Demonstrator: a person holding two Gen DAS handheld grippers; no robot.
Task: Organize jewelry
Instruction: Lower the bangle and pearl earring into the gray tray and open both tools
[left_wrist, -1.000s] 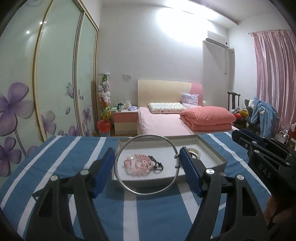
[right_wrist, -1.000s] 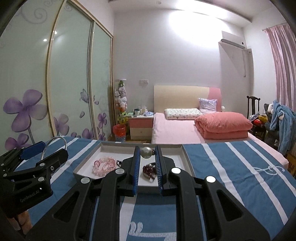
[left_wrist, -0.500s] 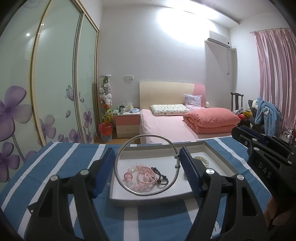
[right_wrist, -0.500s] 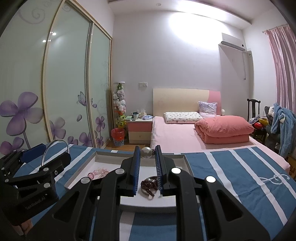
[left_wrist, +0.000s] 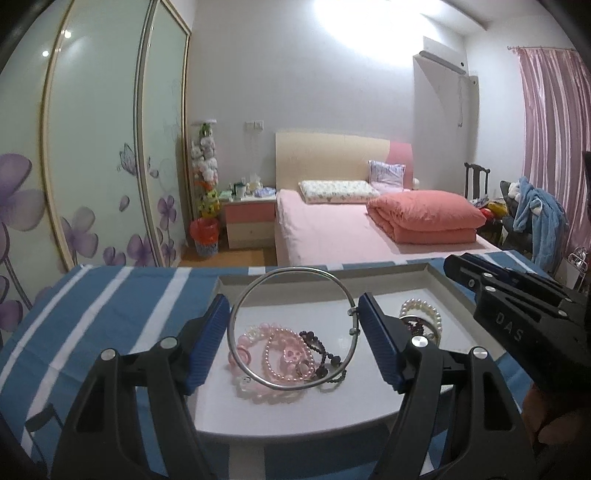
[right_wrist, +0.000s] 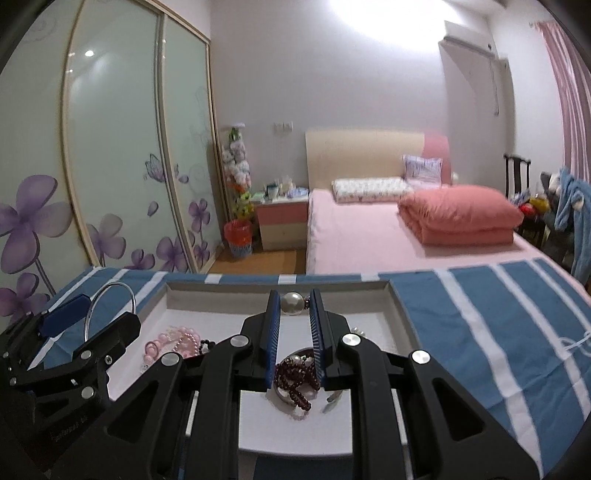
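Here, in the left wrist view, the left gripper (left_wrist: 293, 314) pinches a thin round silver metal bangle (left_wrist: 291, 326) between its blue pads, holding it upright above the shallow white rectangular tray (left_wrist: 332, 410) that sits on the blue-and-white striped cloth (left_wrist: 110, 295). Below the bangle, a pink bead bracelet pile (left_wrist: 275, 356) and a dark bead strand (left_wrist: 325, 349) lie on the tray floor, with a white pearl bracelet (left_wrist: 421, 314) farther right. The step in hand appears to be carrying pieces to the tray; the next move likely calls for lowering the bangle onto a bare patch and easing the pads apart. Compared with a second ago, the tray sits nearer and lower in this view, so the gripper has advanced over it. In the right wrist view, the right gripper (right_wrist: 294, 304) is nearly pressed together, nipping a large white pearl bead (right_wrist: 293, 303) at its tips, over a dark red bead bracelet (right_wrist: 297, 378) in the tray. What hangs from that pearl is hidden. Here too the tray has drawn closer than before.
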